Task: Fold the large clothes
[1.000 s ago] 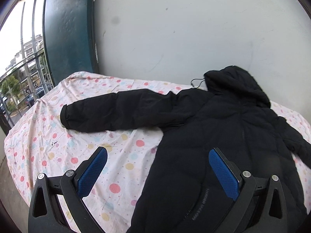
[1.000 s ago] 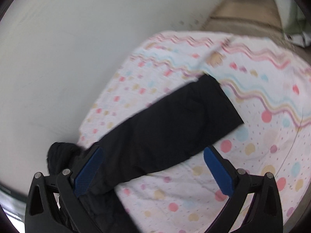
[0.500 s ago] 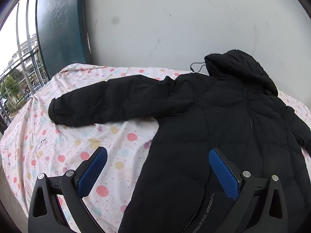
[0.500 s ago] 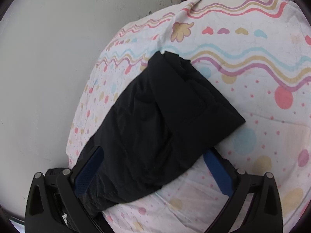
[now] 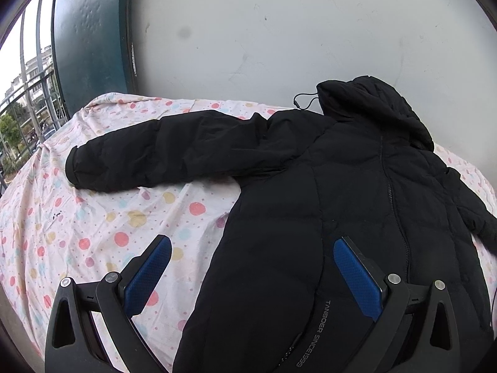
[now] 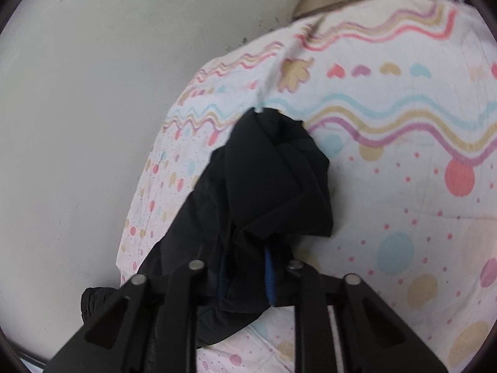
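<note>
Right gripper (image 6: 243, 275) clamped on the jacket's sleeve (image 6: 267, 183); left gripper (image 5: 251, 267) wide open over the hem.

A black hooded puffer jacket (image 5: 351, 205) lies front up, zipped, on a polka-dot sheet (image 5: 93, 227) spread over the surface, its hood (image 5: 376, 105) against the pale wall (image 5: 279, 31) at the upper right of the left wrist view, and one sleeve stretched toward the left edge. The left jaws stand apart, blue pads (image 5: 357, 276) either side of the jacket's lower left edge, gripping nothing. In the right wrist view the jaws have just been closing and now pinch bunched black sleeve fabric at lower centre (the cuff points toward the wavy-striped border at the top).
</note>
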Motion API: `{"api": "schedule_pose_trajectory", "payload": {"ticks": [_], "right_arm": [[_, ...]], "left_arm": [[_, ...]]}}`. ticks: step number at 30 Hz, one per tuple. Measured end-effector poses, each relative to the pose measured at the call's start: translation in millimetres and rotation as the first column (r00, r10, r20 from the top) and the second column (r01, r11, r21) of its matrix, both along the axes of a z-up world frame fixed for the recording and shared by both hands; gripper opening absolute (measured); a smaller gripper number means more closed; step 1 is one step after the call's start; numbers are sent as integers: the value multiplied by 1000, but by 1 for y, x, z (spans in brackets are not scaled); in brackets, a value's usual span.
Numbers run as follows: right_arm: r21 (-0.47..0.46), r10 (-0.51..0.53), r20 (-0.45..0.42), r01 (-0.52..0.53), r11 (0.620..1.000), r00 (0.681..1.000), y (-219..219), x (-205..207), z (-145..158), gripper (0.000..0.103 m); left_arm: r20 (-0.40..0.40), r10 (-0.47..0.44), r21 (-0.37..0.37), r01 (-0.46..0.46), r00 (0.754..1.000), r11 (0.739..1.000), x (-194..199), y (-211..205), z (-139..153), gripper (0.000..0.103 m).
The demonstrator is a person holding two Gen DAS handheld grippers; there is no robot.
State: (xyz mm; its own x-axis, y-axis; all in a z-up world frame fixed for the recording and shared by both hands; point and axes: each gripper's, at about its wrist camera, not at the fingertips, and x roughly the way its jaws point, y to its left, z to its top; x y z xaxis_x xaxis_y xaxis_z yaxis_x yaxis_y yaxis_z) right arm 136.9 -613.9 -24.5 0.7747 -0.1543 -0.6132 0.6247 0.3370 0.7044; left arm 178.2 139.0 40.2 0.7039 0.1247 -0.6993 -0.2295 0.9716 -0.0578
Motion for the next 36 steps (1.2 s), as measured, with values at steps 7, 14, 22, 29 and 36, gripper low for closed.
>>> {"api": "schedule_pose_trajectory", "payload": {"ticks": [7, 14, 22, 29, 36], "right_arm": [[-155, 66, 69, -54, 986, 995, 20, 9, 64, 9], [-285, 187, 140, -141, 948, 972, 60, 22, 141, 7], [-473, 398, 139, -292, 831, 907, 149, 61, 225, 7], [-598, 621, 97, -453, 661, 777, 260, 93, 264, 7], [-658, 810, 11, -606, 447, 586, 384, 110, 258, 7]], "left_arm": [[20, 19, 2, -19, 1000, 1000, -14, 5, 7, 102], [75, 45, 2, -45, 996, 999, -32, 11, 22, 102], [109, 95, -54, -89, 990, 995, -51, 24, 39, 102], [107, 128, -56, -123, 986, 991, -68, 34, 42, 102], [78, 166, -69, -161, 983, 985, -81, 40, 35, 102]]}}
